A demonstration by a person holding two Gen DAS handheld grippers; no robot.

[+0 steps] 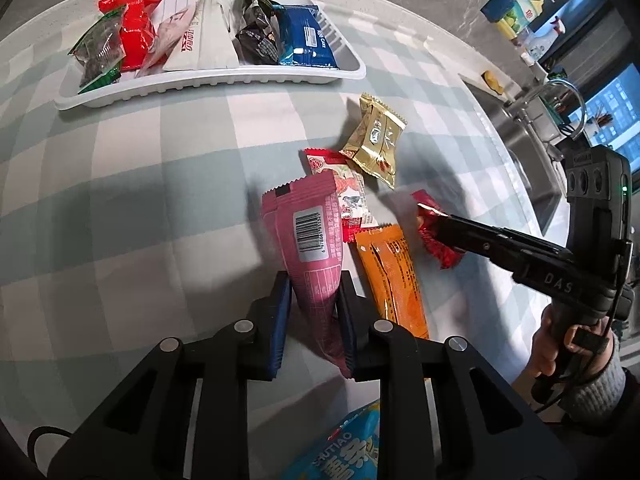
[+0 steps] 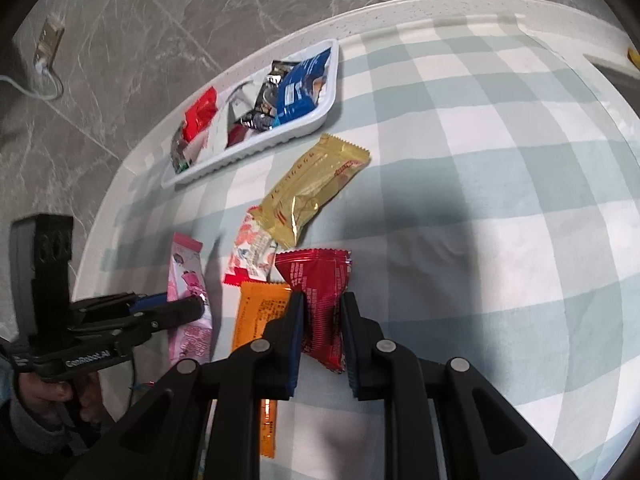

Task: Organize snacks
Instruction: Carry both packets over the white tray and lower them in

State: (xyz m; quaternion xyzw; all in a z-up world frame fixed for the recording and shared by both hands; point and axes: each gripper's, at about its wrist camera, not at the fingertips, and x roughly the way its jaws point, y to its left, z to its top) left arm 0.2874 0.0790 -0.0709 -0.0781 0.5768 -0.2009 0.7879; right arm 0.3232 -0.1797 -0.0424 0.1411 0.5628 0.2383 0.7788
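My left gripper [image 1: 314,292] is shut on a pink snack packet [image 1: 310,236], its barcode side up, above the checked cloth; it also shows in the right wrist view [image 2: 188,280]. My right gripper [image 2: 322,304] is shut on a red foil packet [image 2: 320,280], also seen from the left wrist [image 1: 434,228]. An orange packet [image 1: 390,276], a red-and-white packet [image 1: 344,196] and a gold packet [image 1: 376,140] lie between them on the cloth. The white tray [image 1: 208,84] at the far side holds several packets.
A blue packet [image 1: 348,448] lies under my left gripper. A steel sink [image 1: 532,160] with a faucet and bottles is at the right, past the cloth's edge. A marble wall with a socket [image 2: 48,46] stands behind the counter.
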